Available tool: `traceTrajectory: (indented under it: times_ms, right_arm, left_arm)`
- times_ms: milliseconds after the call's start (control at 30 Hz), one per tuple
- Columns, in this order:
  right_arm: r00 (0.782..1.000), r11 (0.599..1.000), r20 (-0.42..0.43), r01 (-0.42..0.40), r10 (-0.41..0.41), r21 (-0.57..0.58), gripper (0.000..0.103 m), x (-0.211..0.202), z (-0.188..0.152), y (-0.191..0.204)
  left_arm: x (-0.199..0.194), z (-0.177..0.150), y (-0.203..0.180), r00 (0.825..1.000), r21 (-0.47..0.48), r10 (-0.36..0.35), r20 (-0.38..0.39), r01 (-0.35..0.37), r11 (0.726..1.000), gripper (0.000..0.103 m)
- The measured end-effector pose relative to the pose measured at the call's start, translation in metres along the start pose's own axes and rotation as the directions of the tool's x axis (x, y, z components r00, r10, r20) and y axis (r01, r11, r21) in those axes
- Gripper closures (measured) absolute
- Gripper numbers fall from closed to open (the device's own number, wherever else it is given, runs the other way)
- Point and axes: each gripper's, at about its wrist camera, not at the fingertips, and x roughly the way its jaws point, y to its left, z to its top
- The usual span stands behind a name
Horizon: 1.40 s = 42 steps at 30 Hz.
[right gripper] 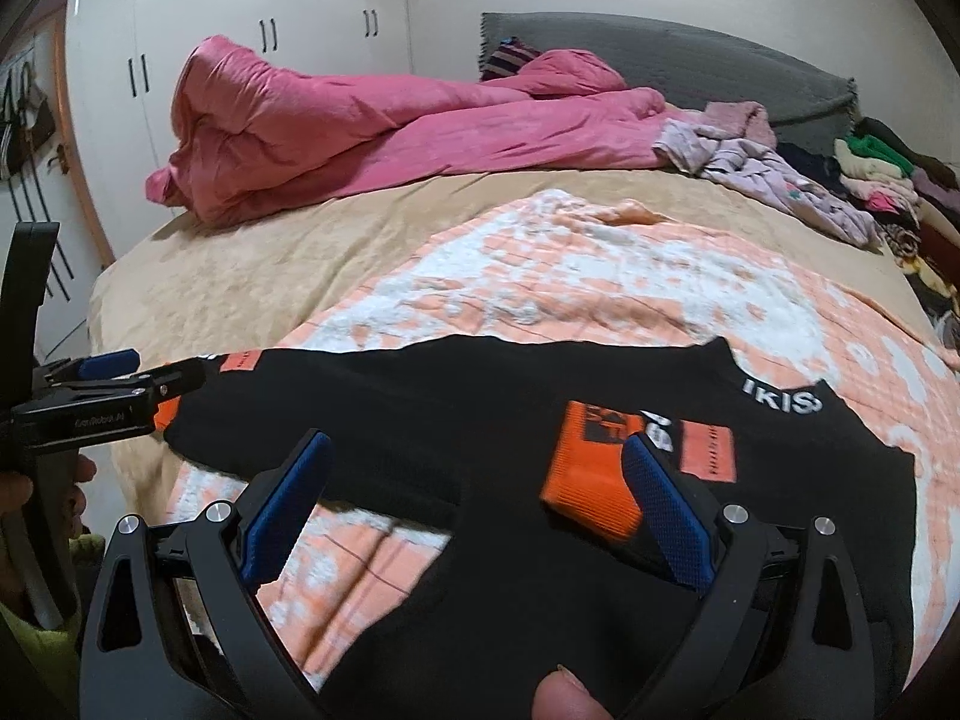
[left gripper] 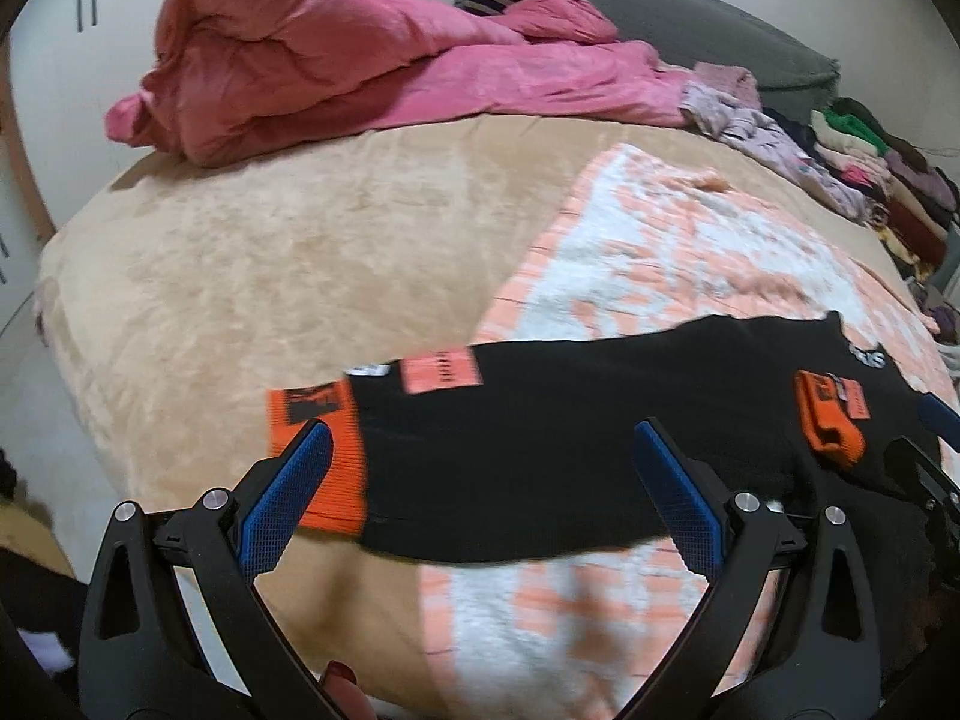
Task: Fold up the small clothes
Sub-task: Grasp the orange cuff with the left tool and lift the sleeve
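I see a black top [right gripper: 480, 408] spread across the peach-and-white checked blanket [right gripper: 540, 276] on the bed, lying roughly flat, long side running left to right. It has orange ribbed cuffs: one cuff [left gripper: 318, 456] sticks out at the left end of a stretched sleeve, the other cuff [right gripper: 591, 483] is folded in over the body on the right. There is white lettering [right gripper: 780, 402] near the collar edge and a pinkish-orange patch [right gripper: 708, 453] just beside the folded-in cuff. A second patch [left gripper: 441, 375] shows on the left-side sleeve, near a small white label. The fabric looks slightly rumpled, and the edges are blurry in both views.

My left claw [left gripper: 480, 498] hovers over the sleeve and cuff with jaws spread wide, nothing between them. My right claw [right gripper: 477, 510] is also spread wide, hanging over the body of the top, its right finger [right gripper: 666, 516] just beside the folded-in cuff; I cannot tell if it touches. In the right view, the left claw shows at the left edge, near the sleeve end.

Under the checked blanket is a beige bedspread [left gripper: 270, 252]. A pink duvet [left gripper: 336, 60] is bunched at the far end, with a grey headboard [right gripper: 690, 60] behind, loose pale clothes [right gripper: 774, 174] and a stack of folded clothes [left gripper: 870, 168] at the far right. White wardrobe doors [right gripper: 240, 0] stand behind.
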Motion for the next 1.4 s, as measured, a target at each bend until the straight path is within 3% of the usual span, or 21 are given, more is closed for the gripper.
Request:
traceTrajectory:
  times_ms: [400,700,867,933,1000,1067,1267,1400]
  right_arm:
    - [0.998,0.998,-0.043,-0.044,0.042,-0.047,0.007,0.026,0.002,0.026]
    - [0.999,1.0,-0.046,-0.02,0.019,-0.022,0.007,0.031,-0.008,0.015]
    - [0.999,1.0,-0.041,0.006,-0.005,0.024,0.007,0.028,-0.013,-0.003]
    - [0.999,0.999,-0.039,0.014,-0.012,0.047,0.007,0.026,-0.015,-0.01]
    - [0.999,0.997,-0.036,0.016,-0.013,0.073,0.007,0.024,-0.017,-0.018]
    - [0.999,0.995,-0.034,0.024,-0.021,0.099,0.007,0.021,-0.02,-0.026]
    - [1.0,0.987,-0.008,0.029,-0.028,0.157,0.007,0.003,-0.026,-0.048]
    - [0.999,0.979,0.017,0.034,-0.038,0.202,0.007,-0.01,-0.029,-0.064]
  left_arm:
    - [0.023,-0.009,0.066,0.996,-0.145,0.062,-0.056,-0.069,0.987,0.01]
    - [0.052,-0.023,0.083,0.993,-0.243,0.022,-0.113,-0.049,0.969,0.011]
    - [0.063,-0.028,0.079,0.992,-0.268,0.019,-0.121,-0.052,0.962,0.028]
    - [0.064,-0.026,0.072,0.993,-0.249,0.024,-0.114,-0.052,0.967,0.039]
    - [0.066,-0.024,0.067,0.993,-0.24,0.022,-0.115,-0.05,0.97,0.054]
    - [0.062,-0.021,0.065,0.995,-0.248,0.004,-0.102,-0.03,0.968,0.091]
    - [0.034,-0.003,0.048,0.995,-0.245,-0.092,-0.034,0.081,0.966,0.094]
    - [0.006,0.016,0.027,0.985,-0.218,-0.171,0.025,0.173,0.96,0.094]
